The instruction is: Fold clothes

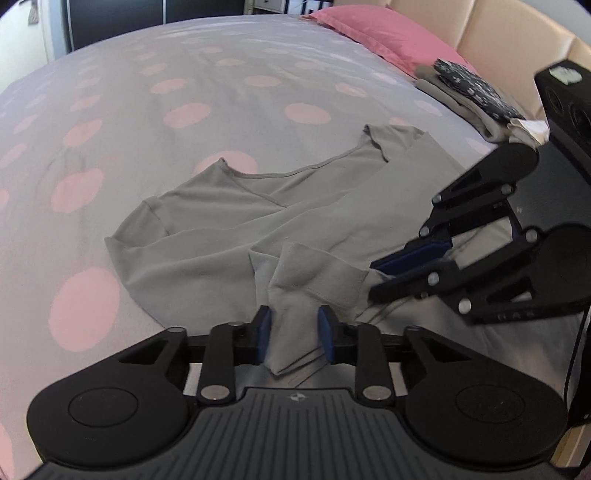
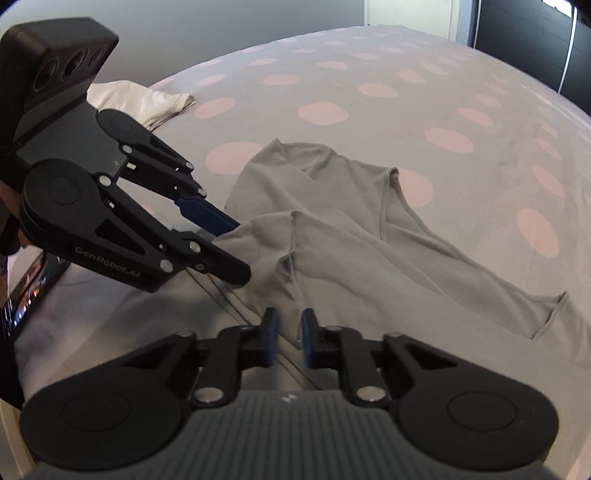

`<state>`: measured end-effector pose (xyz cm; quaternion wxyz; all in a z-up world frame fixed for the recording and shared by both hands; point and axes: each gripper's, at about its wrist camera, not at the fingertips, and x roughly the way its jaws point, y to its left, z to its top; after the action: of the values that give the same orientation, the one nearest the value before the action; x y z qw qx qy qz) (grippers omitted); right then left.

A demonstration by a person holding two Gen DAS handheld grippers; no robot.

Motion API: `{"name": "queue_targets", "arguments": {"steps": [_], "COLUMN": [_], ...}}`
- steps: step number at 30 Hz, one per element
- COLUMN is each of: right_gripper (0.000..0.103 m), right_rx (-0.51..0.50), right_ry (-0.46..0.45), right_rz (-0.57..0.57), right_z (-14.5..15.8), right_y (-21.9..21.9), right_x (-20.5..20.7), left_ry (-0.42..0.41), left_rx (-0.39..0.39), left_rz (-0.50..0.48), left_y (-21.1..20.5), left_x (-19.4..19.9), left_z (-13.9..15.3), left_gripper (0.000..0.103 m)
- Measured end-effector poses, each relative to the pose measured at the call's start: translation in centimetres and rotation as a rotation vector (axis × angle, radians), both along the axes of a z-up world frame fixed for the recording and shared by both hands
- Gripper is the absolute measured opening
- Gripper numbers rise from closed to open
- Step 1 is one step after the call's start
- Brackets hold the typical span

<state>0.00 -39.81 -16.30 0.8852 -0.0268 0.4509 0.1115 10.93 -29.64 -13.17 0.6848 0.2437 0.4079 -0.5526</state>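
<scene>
Grey top (image 1: 229, 218) spread on polka-dot bed (image 1: 147, 92), near folded pile (image 1: 476, 99) by pink pillow (image 1: 388, 37). Left gripper (image 1: 294, 334) pinching bunched hem of top. Right gripper (image 2: 287, 338) narrow, fabric edge between pads; firm grip unclear.

bedspread (image 1: 221, 85), grey with large pink dots, covering the whole bed; pink pillow (image 1: 384, 37) at the head end, lying against a padded beige headboard (image 1: 517, 40). dark cabinet fronts (image 1: 147, 18) stand beyond the far edge of the bed, beside a pale wall (image 2: 221, 22). a lit screen (image 2: 26, 291) shows at the low left edge of the right wrist view, its picture too blurred to read.
</scene>
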Motion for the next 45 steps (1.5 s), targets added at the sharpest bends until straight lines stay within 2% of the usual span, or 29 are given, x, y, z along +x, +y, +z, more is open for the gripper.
{"name": "queue_targets", "arguments": {"steps": [7,11,17,21,22,24,29,31,33,37,40,43,45], "right_gripper": [0.005,0.004,0.006,0.007,0.008,0.019,0.021,0.021,0.026,0.028,0.028,0.028,0.029], "right_rx": [-0.139,-0.206,-0.268,-0.226,-0.21,-0.177,-0.16,-0.163,-0.159,-0.182,-0.213,-0.221,-0.191], "right_ry": [-0.084,-0.118,-0.065,-0.054,-0.052,-0.05,-0.074,-0.09,-0.1,-0.083,-0.077,-0.073,-0.054], "right_rz": [-0.018,-0.062,-0.13,-0.161,-0.17,-0.183,-0.103,-0.051,-0.009,0.033,0.066,0.071,0.014], "right_z": [2.1,2.6,1.5,1.8,1.8,1.9,2.3,2.6,3.0,3.0,2.8,2.7,2.7], "right_y": [-1.2,-2.4,-4.0,-5.3,-5.5,-5.7,-4.1,-3.0,-2.0,-0.4,0.3,0.4,-0.1], "right_x": [-2.0,-2.9,-3.7,-4.7,-4.9,-5.1,-4.8,-4.4,-3.8,-2.3,-1.8,-1.6,-1.2], "left_ry": [-0.024,-0.044,-0.049,-0.086,-0.102,-0.151,-0.232,-0.258,-0.268,-0.291,-0.347,-0.396,-0.413], "left_rx": [-0.062,-0.06,-0.013,-0.022,-0.031,-0.029,0.002,0.018,0.031,0.039,0.03,0.013,0.014], "left_rz": [-0.087,-0.135,-0.193,-0.152,-0.131,-0.104,-0.083,-0.106,-0.124,-0.192,-0.243,-0.294,-0.31], "left_y": [0.9,0.2,-0.2,0.5,0.8,1.0,0.7,0.3,-0.1,-1.0,-1.6,-2.0,-2.3], "left_x": [-2.9,-5.6,-7.9,-7.8,-7.6,-7.1,-6.1,-6.1,-6.1,-6.6,-7.9,-9.2,-9.9], "left_z": [1.9,1.4,0.1,0.2,0.4,0.6,0.4,0.1,-0.5,-1.6,-1.9,-2.0,-1.8], "left_gripper": [0.007,0.007,0.007,0.007,0.011,0.02,0.022,0.022,0.022,0.022,0.022,0.016,0.016]}}
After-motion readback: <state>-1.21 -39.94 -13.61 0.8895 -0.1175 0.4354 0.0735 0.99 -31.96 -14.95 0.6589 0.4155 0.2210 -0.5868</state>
